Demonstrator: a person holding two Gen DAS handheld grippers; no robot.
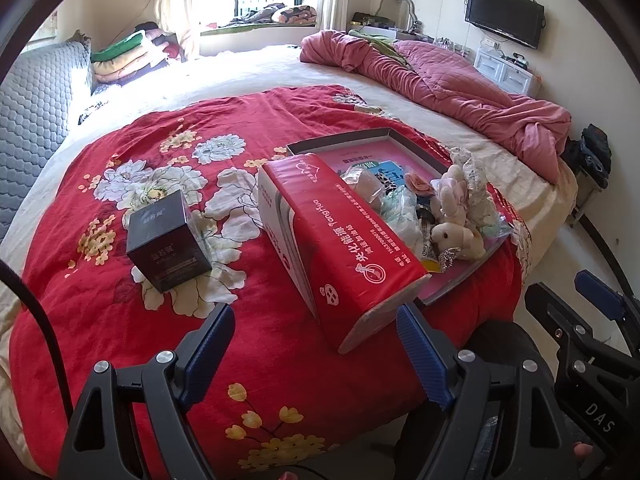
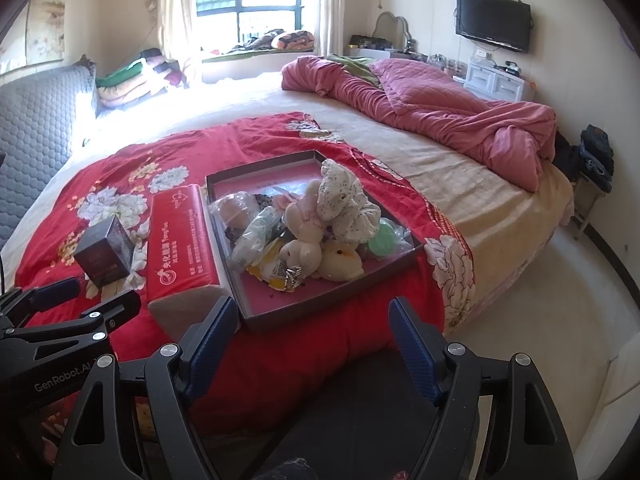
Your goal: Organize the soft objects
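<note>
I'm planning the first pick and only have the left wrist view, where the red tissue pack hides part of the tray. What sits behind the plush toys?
Observer: A pale yellow plush chick lies by the tray's near edge, beside the cream bunnies.
Operator: Anything else hidden there?
Observer: A green round object in clear plastic sits just behind the chick.
Operator: Is the right gripper over the tray?
Observer: The right gripper is short of the tray's near edge, jaws open and empty.
</note>
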